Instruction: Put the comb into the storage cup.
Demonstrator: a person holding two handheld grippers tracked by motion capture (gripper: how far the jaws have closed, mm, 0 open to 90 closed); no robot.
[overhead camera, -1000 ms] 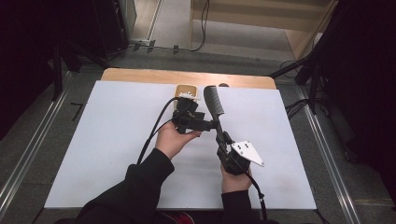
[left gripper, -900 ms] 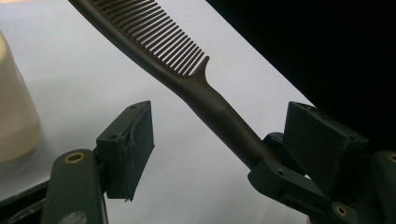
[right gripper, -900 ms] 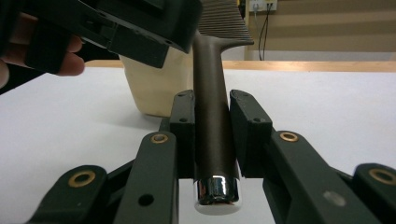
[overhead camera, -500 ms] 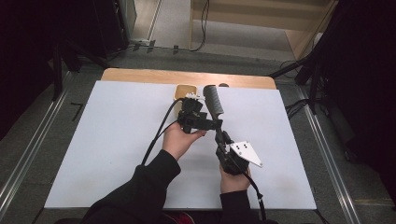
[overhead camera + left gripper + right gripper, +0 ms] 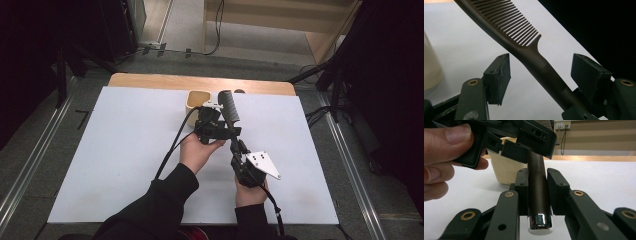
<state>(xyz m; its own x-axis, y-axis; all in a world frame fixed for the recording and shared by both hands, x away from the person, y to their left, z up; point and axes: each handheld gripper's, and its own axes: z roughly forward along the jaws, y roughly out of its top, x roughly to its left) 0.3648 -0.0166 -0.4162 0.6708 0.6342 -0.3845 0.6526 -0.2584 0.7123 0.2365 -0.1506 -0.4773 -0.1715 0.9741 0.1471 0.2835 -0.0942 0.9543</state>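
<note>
Comb near table's far edge, beside cup, lifted off sheet. Right gripper clamped on handle. Left gripper straddles handle nearer teeth; jaws just been closing, pads not yet touching. Since a second ago left hand crept closer: likely handover under way.

You have one comb here, dark, its handle running back toward you from the cup. You have one cup, cream-coloured, just left of the comb's teeth. You have two grippers: the left gripper sits just beside the cup, at the comb's handle, and the right gripper sits farther from the cup. You have one white mat under the cup and one table edge behind it.
</note>
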